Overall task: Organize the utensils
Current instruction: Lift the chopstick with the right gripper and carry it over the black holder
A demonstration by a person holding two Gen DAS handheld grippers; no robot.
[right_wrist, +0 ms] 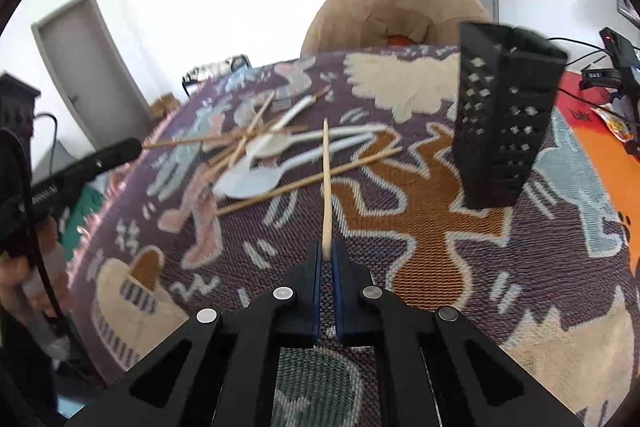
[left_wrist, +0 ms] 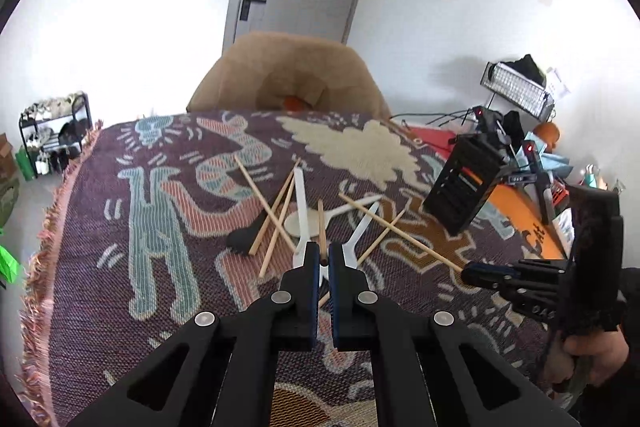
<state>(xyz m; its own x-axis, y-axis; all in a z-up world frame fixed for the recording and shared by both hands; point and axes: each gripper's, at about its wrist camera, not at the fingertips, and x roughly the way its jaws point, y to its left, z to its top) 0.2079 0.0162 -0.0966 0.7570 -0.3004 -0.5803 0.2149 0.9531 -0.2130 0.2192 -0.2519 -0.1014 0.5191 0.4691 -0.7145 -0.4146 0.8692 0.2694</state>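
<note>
A table w/ a patterned woven cloth (left_wrist: pixel 168 211) filled most of both views; a tan chair (left_wrist: pixel 288 75) stood at its far edge. A black perforated utensil holder (right_wrist: pixel 500 123) stood upright on the cloth, to the right of the pile. The pile of utensils (left_wrist: pixel 304 215) lay mid-cloth: wooden chopsticks crossed over white plastic spoons and a fork, plus a black-handled piece.

Left gripper (left_wrist: pixel 324 259) was pinched tight on one chopstick (left_wrist: pixel 321 223), which pointed fwd over the pile. Right gripper (right_wrist: pixel 327 251) was likewise clamped on another chopstick (right_wrist: pixel 326 183), its far tip reaching over the pile; that view was blurred. A hand (left_wrist: pixel 592 359) gripped the right gripper's handle at the left view's right edge.
</note>
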